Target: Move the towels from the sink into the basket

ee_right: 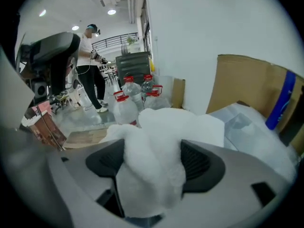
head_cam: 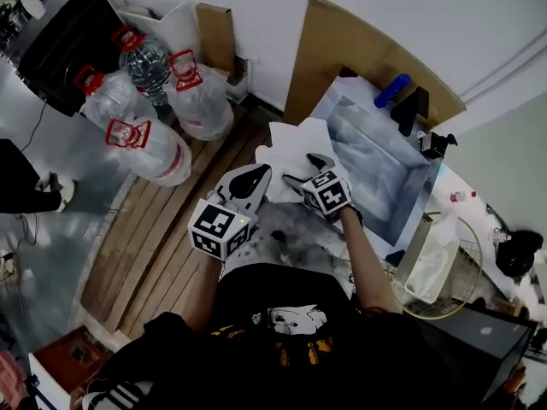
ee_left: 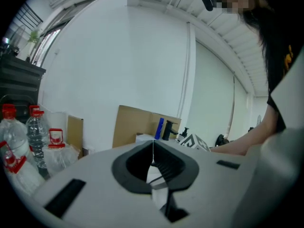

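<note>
A crumpled white towel [head_cam: 293, 146] lies at the left end of the steel sink [head_cam: 385, 173], over its rim. My right gripper [head_cam: 306, 171] reaches into it, open. In the right gripper view the towel [ee_right: 161, 132] bulges loosely between the wide-spread jaws of that gripper [ee_right: 154, 165]. My left gripper [head_cam: 259, 176] hovers just left of the towel, its tips together [ee_left: 153, 148]. A sliver of white shows behind those tips; I cannot tell if cloth is pinched. A round wire basket [head_cam: 468, 273] stands right of the sink with something white [head_cam: 432, 263] inside.
Several big water jugs [head_cam: 145, 109] with red handles stand on the floor to the left. Cardboard sheets [head_cam: 359, 49] lean on the wall behind the sink. A black tap [head_cam: 413, 109] and a blue bottle [head_cam: 391, 90] sit at the sink's far edge. A person [ee_right: 90, 70] stands farther off.
</note>
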Demonstrator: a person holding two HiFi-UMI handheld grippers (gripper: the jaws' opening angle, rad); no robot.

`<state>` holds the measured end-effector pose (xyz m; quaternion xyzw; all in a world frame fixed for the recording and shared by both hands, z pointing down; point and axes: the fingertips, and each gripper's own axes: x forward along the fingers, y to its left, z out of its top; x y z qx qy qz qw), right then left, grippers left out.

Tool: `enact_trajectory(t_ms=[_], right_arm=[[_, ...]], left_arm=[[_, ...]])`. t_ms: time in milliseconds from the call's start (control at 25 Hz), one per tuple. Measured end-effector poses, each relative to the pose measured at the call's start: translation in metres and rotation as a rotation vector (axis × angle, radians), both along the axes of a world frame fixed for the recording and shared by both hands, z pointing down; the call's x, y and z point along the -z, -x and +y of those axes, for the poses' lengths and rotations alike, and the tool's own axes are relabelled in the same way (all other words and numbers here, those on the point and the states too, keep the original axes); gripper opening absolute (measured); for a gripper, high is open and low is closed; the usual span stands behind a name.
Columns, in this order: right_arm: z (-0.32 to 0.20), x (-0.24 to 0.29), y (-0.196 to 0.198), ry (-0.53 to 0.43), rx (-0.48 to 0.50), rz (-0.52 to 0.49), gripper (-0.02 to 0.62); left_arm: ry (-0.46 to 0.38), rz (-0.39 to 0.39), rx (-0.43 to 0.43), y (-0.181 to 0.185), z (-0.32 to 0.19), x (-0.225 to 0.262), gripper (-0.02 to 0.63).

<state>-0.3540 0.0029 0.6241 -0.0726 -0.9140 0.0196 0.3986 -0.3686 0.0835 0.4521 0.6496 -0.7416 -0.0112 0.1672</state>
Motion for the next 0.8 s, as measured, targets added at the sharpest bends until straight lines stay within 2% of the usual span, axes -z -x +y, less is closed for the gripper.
enact_trajectory(t_ms=[80,200,560,800], right_arm=[[0.0,-0.002,0.001,0.033,-0.028,-0.016,0.371],[0.0,-0.002,0.0,0.068,-0.099,-0.028,0.259],[-0.005,0.017,-0.006,0.045,-0.211,-0.065,0.1],[-0.021,0.073,-0.015,0.137,-0.32,-0.216,0.074]], left_arm=[[0.001,0.003,0.013,0.004,0.003,-0.001,0.008],[-0.005,0.009,0.02,0.008,0.001,-0.001,0.008],[-0.025,-0.004,-0.032,-0.002,-0.02,0.007,0.008],[-0.032,-0.031,-0.075,-0.005,-0.032,0.02,0.008]])
